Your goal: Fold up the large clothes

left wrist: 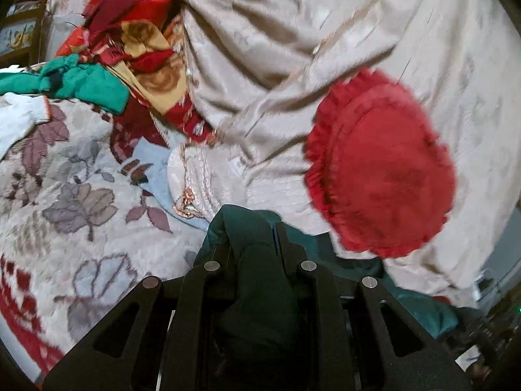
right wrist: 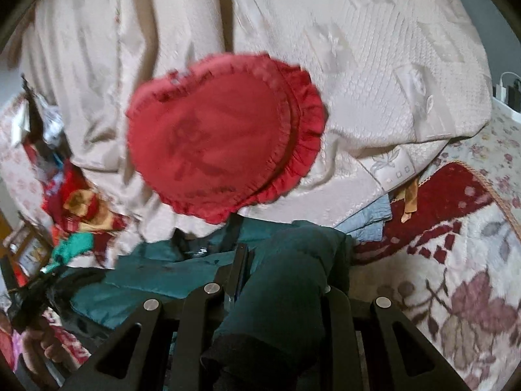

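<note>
A dark teal padded jacket [right wrist: 169, 280] lies on a leaf-patterned blanket [left wrist: 58, 195]. My left gripper [left wrist: 252, 241] is shut on a fold of the jacket [left wrist: 257, 280], which bunches between its fingers. My right gripper [right wrist: 276, 254] is shut on a sleeve-like part of the same jacket [right wrist: 286, 293], which drapes over its right finger and hides it. Both views are motion-blurred.
A red ruffled heart cushion [left wrist: 381, 169] [right wrist: 221, 137] rests against a large cream quilt [left wrist: 325, 49] [right wrist: 374, 65] behind the jacket. A heap of red, gold and green clothes [left wrist: 123, 52] lies at the left. The person's other hand [right wrist: 35, 342] shows at lower left.
</note>
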The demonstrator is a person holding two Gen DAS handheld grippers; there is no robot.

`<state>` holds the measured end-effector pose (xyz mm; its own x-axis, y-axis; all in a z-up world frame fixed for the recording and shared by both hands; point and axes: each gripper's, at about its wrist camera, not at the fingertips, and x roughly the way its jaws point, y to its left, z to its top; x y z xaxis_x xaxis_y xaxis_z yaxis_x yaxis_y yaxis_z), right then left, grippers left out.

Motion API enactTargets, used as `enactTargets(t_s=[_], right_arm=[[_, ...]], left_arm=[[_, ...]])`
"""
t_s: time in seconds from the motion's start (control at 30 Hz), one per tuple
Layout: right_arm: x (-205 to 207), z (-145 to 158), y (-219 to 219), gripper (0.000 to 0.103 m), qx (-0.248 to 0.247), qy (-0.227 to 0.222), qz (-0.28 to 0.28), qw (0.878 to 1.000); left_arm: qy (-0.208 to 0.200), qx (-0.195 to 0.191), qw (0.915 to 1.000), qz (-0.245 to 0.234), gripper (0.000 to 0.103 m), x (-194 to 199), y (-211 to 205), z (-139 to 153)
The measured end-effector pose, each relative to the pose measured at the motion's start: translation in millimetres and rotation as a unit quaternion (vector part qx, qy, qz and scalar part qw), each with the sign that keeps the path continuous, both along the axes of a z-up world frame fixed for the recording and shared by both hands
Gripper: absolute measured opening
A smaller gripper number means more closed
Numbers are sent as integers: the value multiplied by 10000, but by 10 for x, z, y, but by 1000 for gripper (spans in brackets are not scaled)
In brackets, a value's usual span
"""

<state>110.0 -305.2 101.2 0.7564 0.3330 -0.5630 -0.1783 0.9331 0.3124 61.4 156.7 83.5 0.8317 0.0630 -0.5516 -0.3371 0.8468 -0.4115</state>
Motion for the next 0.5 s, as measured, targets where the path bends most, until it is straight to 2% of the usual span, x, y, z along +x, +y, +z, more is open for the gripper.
enactTargets(t_s=[0.13, 0.23, 0.5], right_arm=[[430, -270, 88, 20, -275, 262, -105, 9992], [645, -479, 132, 20, -535, 361, -99, 9979], [1037, -820, 208, 20, -719, 603, -98, 9955]], left_arm=[[468, 68, 9989, 46, 15, 474, 19, -297], [630, 116, 9978, 177, 15, 702, -16, -464], [960, 76, 9953, 140, 17, 1094, 3, -855]])
